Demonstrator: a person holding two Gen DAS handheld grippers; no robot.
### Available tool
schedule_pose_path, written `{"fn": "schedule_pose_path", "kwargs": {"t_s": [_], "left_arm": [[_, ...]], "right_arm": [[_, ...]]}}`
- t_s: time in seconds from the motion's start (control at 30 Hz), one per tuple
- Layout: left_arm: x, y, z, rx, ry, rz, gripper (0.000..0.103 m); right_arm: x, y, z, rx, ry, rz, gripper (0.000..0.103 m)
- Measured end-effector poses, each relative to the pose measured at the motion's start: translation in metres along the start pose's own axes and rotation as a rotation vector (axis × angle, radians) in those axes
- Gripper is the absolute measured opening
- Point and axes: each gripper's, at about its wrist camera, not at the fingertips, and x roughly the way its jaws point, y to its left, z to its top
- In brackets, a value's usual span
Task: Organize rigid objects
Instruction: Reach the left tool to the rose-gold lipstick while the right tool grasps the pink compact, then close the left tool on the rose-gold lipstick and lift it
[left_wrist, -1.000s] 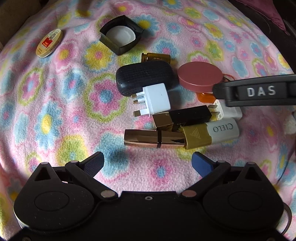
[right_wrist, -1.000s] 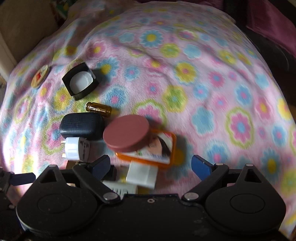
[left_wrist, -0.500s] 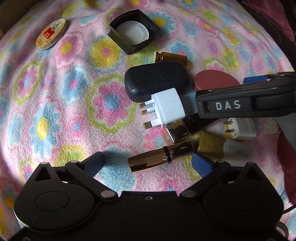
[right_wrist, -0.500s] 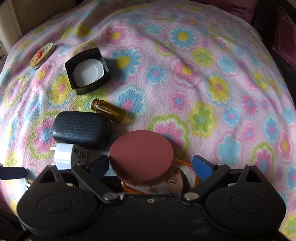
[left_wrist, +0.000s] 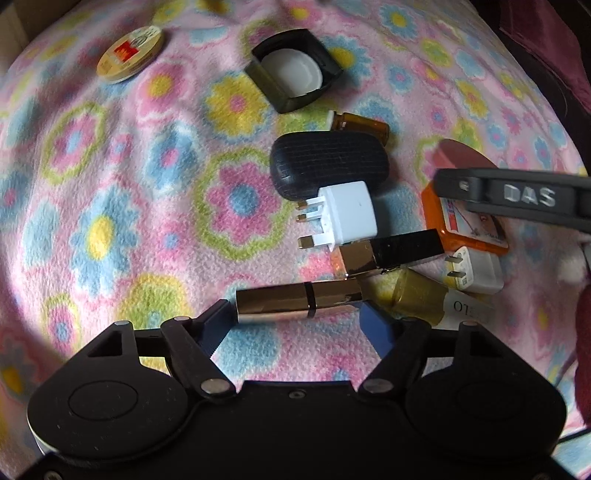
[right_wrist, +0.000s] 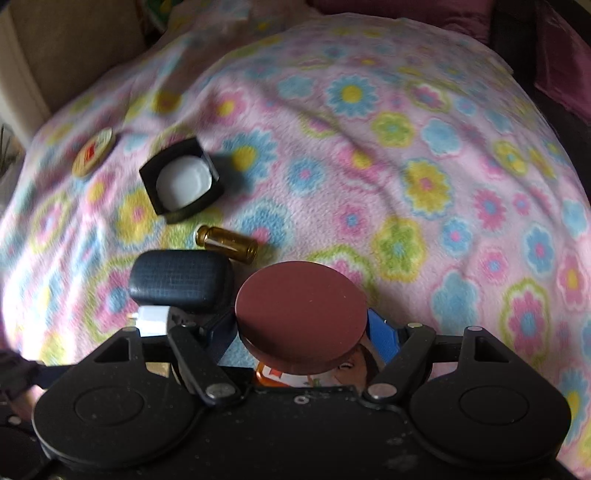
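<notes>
Closing on two picks at once, so keep each one clean; left gripper (left_wrist: 295, 317) is spread with its fingertips bracketing the gold tube (left_wrist: 295, 301) end to end, left pad touching or just shy of the near end, right pad at the far end; gripping it lengthwise looks slippery to me, better to rotate and pinch across the barrel near the black band.

Right gripper (right_wrist: 301, 328) is spread around the maroon round lid (right_wrist: 301, 310), pads at either side of its rim; cannot tell if they touch yet; the lid sits on the orange box (right_wrist: 273, 374), so squeeze level and lift straight up or the box drags along.

Just beyond the gold tube: black-and-gold clip case (left_wrist: 391, 254), gold-capped bottle (left_wrist: 424, 299), small white charger (left_wrist: 476, 273), all touching or crowded; a sweep would scatter them.

Further out: white three-pin plug (left_wrist: 347, 214) leaning on the dark textured case (left_wrist: 328, 166); amber vial (left_wrist: 364, 125) beside it; black square cap (left_wrist: 295, 70) and round tin (left_wrist: 130, 54) well apart on the floral blanket (left_wrist: 110, 184); soft surface, so expect things to tilt when pressed.
</notes>
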Motion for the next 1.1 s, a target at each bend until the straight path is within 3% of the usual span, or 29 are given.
{"fn": "schedule_pose_path", "kwargs": {"t_s": [0.1, 0.37, 0.5, 0.6, 0.7, 0.83, 0.93, 1.1], "left_arm": [[-0.007, 0.010, -0.001, -0.058, 0.010, -0.006, 0.082], [-0.009, 0.017, -0.005, -0.149, 0.038, 0.004, 0.079], [-0.016, 0.012, -0.009, -0.116, 0.012, 0.066, 0.041], [-0.019, 0.013, -0.010, -0.110, 0.008, 0.050, 0.040], [-0.022, 0.015, -0.012, -0.108, 0.011, 0.057, 0.049], [-0.030, 0.009, -0.016, -0.060, -0.057, 0.066, 0.077], [-0.034, 0.000, -0.019, -0.005, -0.091, 0.076, 0.078], [-0.018, -0.011, -0.010, 0.036, -0.079, 0.112, 0.078]], "right_arm": [[-0.011, -0.003, -0.005, 0.018, -0.006, -0.003, 0.076], [-0.041, -0.008, -0.027, 0.052, -0.010, -0.010, 0.076], [-0.067, -0.007, -0.043, 0.077, -0.022, -0.002, 0.076], [-0.089, -0.003, -0.059, 0.092, -0.035, 0.008, 0.076], [-0.105, 0.001, -0.075, 0.093, -0.042, 0.015, 0.076], [-0.118, 0.008, -0.091, 0.100, -0.048, 0.009, 0.076], [-0.127, 0.008, -0.099, 0.115, -0.051, 0.018, 0.076], [-0.132, 0.008, -0.107, 0.125, -0.046, 0.020, 0.076]]}}
